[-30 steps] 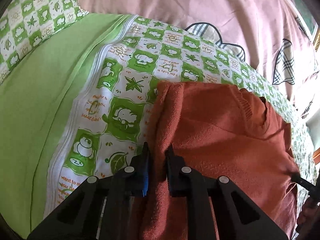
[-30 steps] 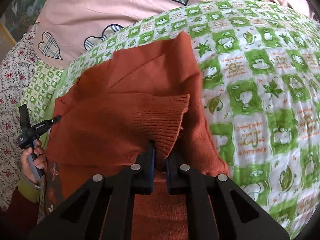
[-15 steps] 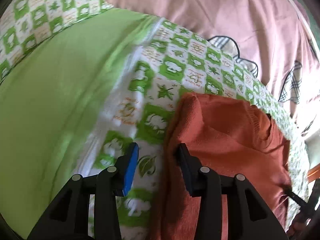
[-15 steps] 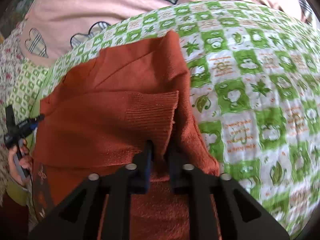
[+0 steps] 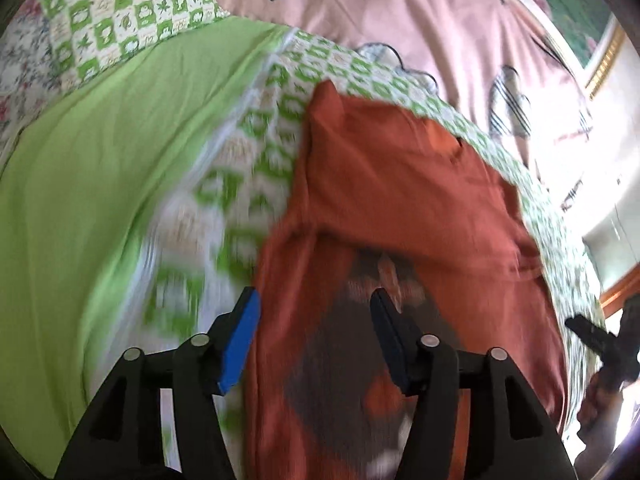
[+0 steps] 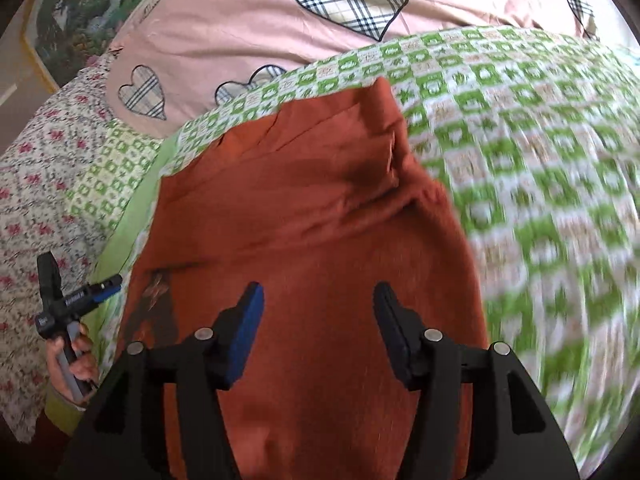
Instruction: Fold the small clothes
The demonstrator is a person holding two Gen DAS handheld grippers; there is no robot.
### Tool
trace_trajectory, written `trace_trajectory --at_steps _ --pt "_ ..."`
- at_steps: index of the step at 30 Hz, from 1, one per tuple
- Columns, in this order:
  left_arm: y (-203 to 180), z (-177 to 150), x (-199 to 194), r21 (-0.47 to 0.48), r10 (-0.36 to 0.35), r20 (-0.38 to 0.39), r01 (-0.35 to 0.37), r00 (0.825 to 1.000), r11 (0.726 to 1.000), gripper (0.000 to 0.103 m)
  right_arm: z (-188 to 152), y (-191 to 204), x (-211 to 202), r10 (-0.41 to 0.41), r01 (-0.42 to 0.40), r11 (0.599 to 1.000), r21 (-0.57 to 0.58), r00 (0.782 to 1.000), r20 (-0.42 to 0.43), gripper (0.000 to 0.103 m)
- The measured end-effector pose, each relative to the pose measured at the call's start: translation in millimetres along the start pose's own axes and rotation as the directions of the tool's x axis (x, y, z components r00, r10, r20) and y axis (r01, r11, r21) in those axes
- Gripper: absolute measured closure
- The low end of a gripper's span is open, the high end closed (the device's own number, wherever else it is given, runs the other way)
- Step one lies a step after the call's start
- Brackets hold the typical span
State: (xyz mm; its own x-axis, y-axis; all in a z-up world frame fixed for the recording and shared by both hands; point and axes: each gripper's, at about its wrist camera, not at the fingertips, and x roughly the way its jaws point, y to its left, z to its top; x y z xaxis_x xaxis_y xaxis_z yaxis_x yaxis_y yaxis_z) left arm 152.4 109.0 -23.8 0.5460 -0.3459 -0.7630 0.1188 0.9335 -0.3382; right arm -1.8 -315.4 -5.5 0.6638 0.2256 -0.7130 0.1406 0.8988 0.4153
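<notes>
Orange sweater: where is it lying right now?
The orange sweater lies on the green checked quilt, under both open grippers, just below the pink heart-print bedding.

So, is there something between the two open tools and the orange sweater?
Nothing visible. The left tool and right tool both hang open directly over the orange sweater, with only bare fabric beneath.

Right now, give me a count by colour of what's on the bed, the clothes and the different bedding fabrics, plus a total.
Rust-orange: 1, the sweater
Green-checked: 1, the quilt
Plain green: 1, the sheet
Pink with plaid hearts: 1, the cover
Floral: 1, the floral cloth
Total: 5
</notes>
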Motion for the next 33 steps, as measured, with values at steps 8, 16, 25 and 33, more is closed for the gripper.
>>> trace_trajectory --at_steps 8,16,25,33 --pt "8 -67 -33 -0.014 0.006 -0.043 -0.007 0.999 1.000 0.033 -48 -4 -30 0.015 -0.015 1.000 0.012 1.000 -0.017 0.043" --pt "21 -112 -42 -0.063 -0.136 -0.101 0.130 0.986 0.990 0.033 -74 -17 -57 0.003 -0.003 0.999 0.041 1.000 -0.001 0.043" --pt "8 -148 -53 -0.029 -0.261 -0.140 0.259 0.955 0.965 0.042 -95 -41 -75 -0.009 0.009 0.998 0.059 1.000 0.001 0.043" --pt "15 -152 -46 -0.068 -0.335 -0.166 0.328 0.928 0.942 0.066 -115 -69 -82 0.027 -0.024 0.995 0.101 0.999 -0.024 0.043"
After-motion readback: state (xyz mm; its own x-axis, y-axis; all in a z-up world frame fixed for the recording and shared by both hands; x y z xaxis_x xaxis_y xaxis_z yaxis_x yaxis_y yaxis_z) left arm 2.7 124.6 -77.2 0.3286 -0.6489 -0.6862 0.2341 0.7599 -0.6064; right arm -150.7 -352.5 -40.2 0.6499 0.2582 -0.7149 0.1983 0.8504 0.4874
